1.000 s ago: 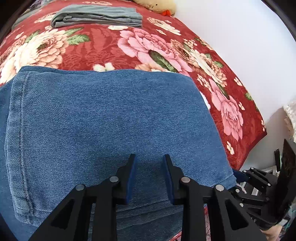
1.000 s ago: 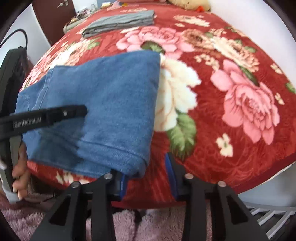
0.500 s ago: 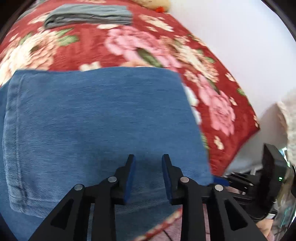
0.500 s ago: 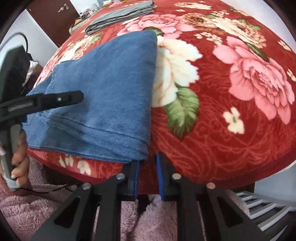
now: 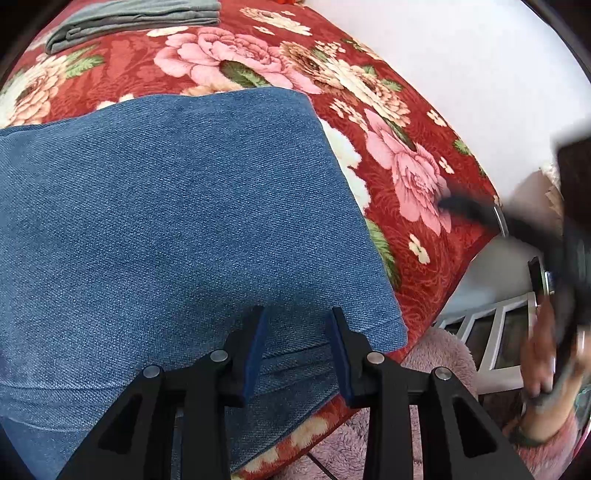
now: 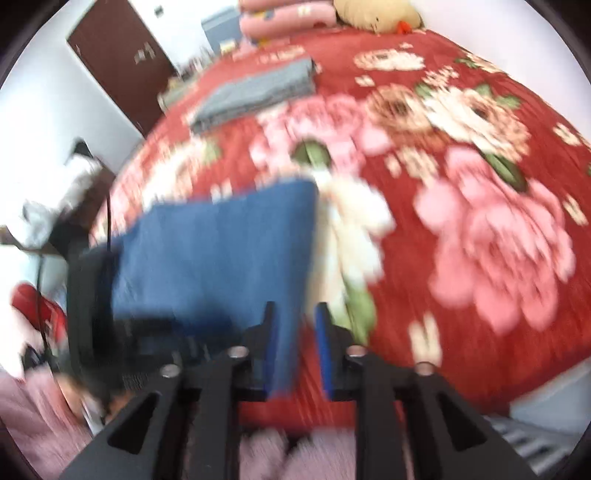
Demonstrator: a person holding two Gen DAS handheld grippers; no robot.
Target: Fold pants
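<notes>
Blue denim pants lie folded on the red floral blanket, their near edge hanging over the bed's front edge. My left gripper is open and empty, hovering just above the pants' near edge. In the blurred right wrist view the pants lie ahead and to the left. My right gripper is open with a narrow gap, over the pants' right corner; nothing is held. The right gripper shows as a dark blur in the left wrist view.
A folded grey garment lies far back on the bed, also in the right wrist view. A yellow plush toy and pink pillows sit at the head. A brown door stands at left. Pink fluffy rug lies below the bed edge.
My right gripper has opened from nearly shut and swung up and back fast, blurring its view. My left gripper has shifted slightly; the pants stay in place.
</notes>
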